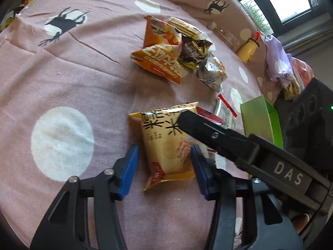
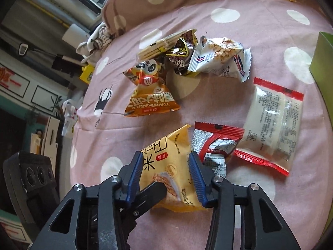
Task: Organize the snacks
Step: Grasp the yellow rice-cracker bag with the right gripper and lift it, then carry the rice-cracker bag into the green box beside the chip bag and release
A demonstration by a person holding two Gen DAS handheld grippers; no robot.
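Observation:
A yellow snack packet (image 1: pixel 164 143) (image 2: pixel 166 173) lies on the pink spotted cloth (image 1: pixel 62 73). My right gripper (image 2: pixel 166 177) is shut on it, both blue pads pressing its sides. In the left wrist view one black right finger (image 1: pixel 199 125) reaches over the packet's top corner. My left gripper (image 1: pixel 164 166) straddles the same packet: its right pad (image 1: pixel 197 170) touches the edge, while its left pad (image 1: pixel 130 166) stands a little clear, so it is open. One black left finger (image 2: pixel 154 189) shows across the packet in the right wrist view.
A pile lies further off: orange panda packet (image 2: pixel 149 95), dark brown packet (image 2: pixel 181 56), white peanut packet (image 2: pixel 220 60), crackers (image 2: pixel 154 48). A red-and-white packet (image 2: pixel 216 143) and a clear red-ended packet (image 2: pixel 272 125) lie at the right. A green box (image 1: pixel 262 120) and a yellow bottle (image 1: pixel 248 49) stand nearby.

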